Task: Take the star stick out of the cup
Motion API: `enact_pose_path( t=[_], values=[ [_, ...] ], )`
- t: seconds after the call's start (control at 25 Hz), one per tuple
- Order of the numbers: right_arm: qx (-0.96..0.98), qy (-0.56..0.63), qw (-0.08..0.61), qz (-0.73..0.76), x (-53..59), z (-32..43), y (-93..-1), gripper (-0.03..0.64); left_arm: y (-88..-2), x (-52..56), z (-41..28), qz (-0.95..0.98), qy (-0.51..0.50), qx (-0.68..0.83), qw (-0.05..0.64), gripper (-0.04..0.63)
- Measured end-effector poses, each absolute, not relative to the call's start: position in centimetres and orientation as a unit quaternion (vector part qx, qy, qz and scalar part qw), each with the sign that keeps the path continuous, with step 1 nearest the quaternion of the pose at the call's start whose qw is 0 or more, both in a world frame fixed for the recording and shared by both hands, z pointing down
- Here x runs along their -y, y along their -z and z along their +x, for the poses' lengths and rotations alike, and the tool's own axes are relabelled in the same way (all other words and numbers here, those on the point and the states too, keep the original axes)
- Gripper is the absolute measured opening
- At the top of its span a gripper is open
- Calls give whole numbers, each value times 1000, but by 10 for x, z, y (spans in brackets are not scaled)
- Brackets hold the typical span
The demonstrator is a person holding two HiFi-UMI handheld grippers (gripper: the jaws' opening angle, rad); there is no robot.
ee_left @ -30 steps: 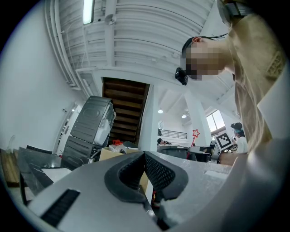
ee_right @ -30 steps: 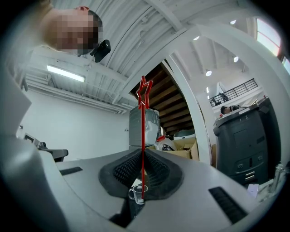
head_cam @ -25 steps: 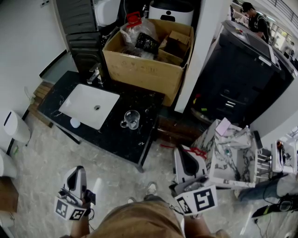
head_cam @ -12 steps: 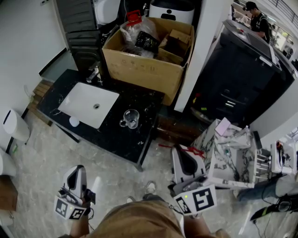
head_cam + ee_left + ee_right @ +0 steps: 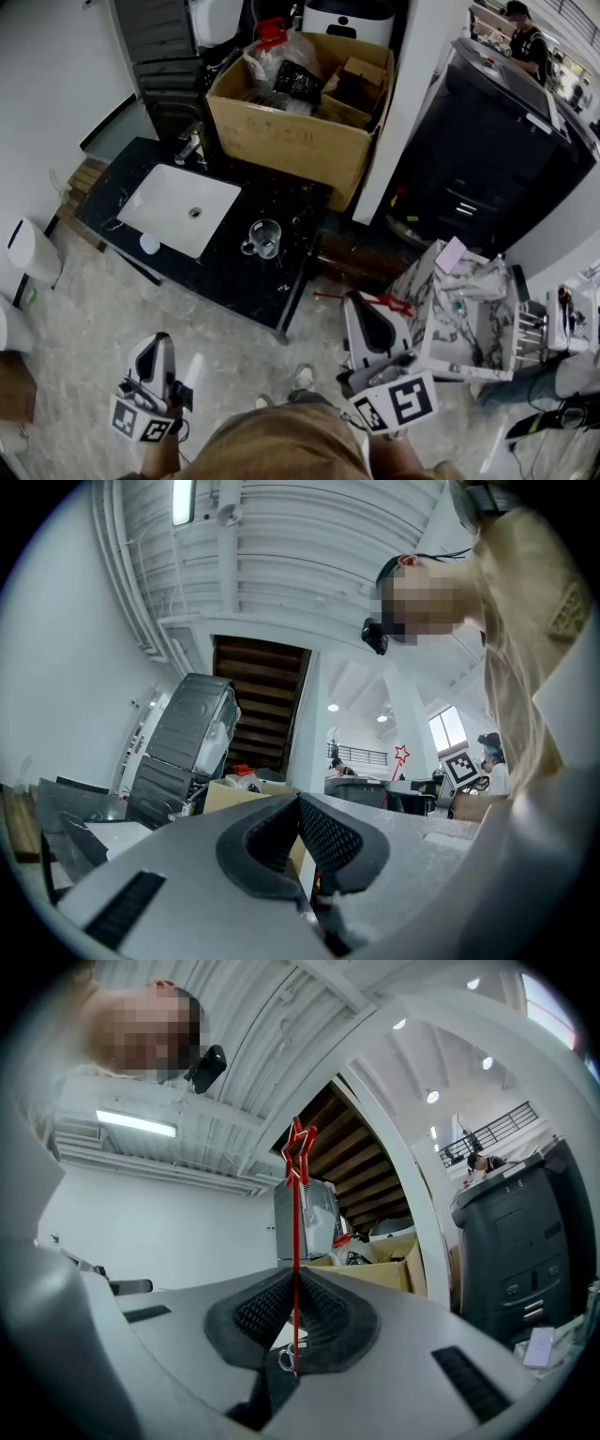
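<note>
- Barely anything has shifted in the last second: both grippers sit by my waist as before, with only a slight drift of the right hand-held gripper (image 5: 362, 302) in the head view.
- Right hand-held gripper: jaws closed on the star stick (image 5: 296, 1206), pinched low on its shaft so the star end stands clear above the pads.
- Stick is already out of the cup (image 5: 264, 238), which stands well apart on the black bench (image 5: 281, 281) beside the sink (image 5: 164, 202). I judge the task done.
- Left hand-held gripper (image 5: 300, 803): jaws together, holding nothing, parked low out of the way.
- Stick's look: thin, straight red rod topped by an open star outline.
</note>
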State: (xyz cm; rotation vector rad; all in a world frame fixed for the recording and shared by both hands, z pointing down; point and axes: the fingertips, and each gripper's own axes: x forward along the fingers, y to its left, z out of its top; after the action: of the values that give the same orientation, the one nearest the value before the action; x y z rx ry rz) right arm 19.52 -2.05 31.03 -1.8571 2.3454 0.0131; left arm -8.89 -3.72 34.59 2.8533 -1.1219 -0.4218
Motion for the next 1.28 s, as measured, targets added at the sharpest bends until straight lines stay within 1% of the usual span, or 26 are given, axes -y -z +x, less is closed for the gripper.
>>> enact_pose_path(
  t=[0.36,1.28],
  values=[
    [-786,3,81,-613,26,192,-307,8,-346,42,-89,921,136,364,26,2],
    [-791,-2,71,-608,38,184,-307,8,-349,50,-96,919,134,371,28,2]
  ],
)
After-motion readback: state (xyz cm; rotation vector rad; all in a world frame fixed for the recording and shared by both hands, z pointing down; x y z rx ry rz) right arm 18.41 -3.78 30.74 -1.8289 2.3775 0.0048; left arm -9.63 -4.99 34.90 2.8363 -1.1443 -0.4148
